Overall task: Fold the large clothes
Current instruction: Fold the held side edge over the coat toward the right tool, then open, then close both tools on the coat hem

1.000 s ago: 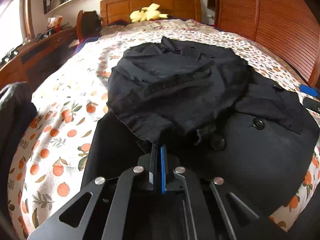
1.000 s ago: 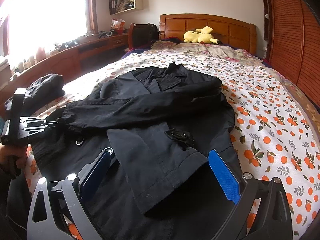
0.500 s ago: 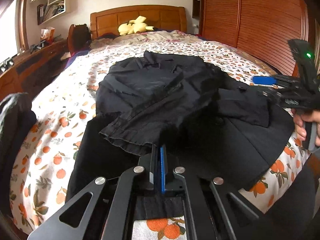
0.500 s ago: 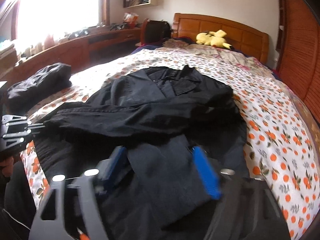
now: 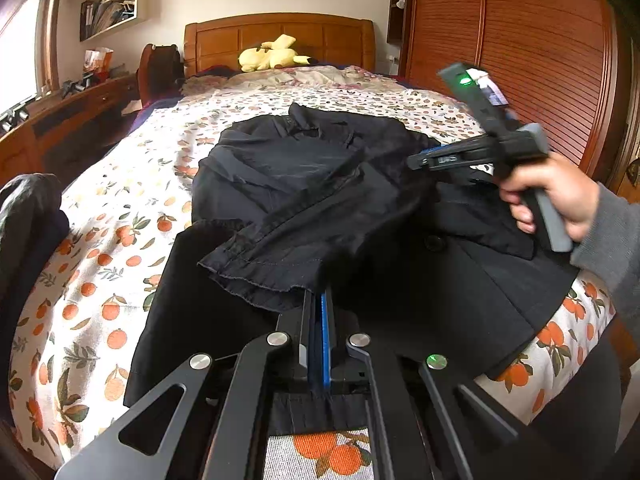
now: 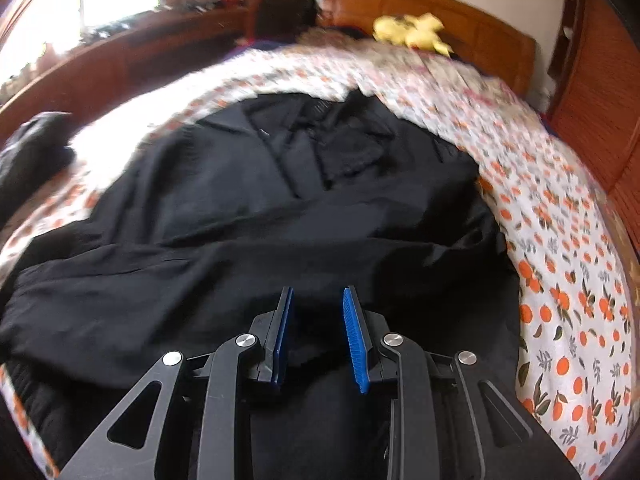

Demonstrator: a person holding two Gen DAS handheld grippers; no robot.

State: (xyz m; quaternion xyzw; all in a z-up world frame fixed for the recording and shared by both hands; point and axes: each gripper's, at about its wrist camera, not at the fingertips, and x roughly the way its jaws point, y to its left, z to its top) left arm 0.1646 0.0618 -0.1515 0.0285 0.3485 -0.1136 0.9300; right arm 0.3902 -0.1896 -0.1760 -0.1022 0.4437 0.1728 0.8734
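Note:
A large black coat (image 5: 304, 168) lies spread on the bed, one sleeve folded across its front with the cuff (image 5: 256, 276) near me. My left gripper (image 5: 318, 304) is shut on the coat's near edge, and cloth shows under its fingers. My right gripper (image 6: 318, 300) hovers low over the coat (image 6: 280, 208), its jaws closing with dark cloth between the blue pads (image 6: 354, 336), which still stand apart. In the left wrist view the right gripper (image 5: 414, 162) reaches in from the right, held by a hand (image 5: 560, 196).
The bed has an orange-print sheet (image 5: 100, 240), a wooden headboard (image 5: 280, 32) and a yellow plush toy (image 5: 272, 56). A slatted wooden wardrobe (image 5: 540, 60) stands on the right. A desk (image 5: 60, 120) and a dark clothes pile (image 5: 28, 216) are on the left.
The right gripper swept forward and down over the coat and its jaws narrowed from wide apart. It came into the left wrist view. The left gripper pulled back slightly with the cloth.

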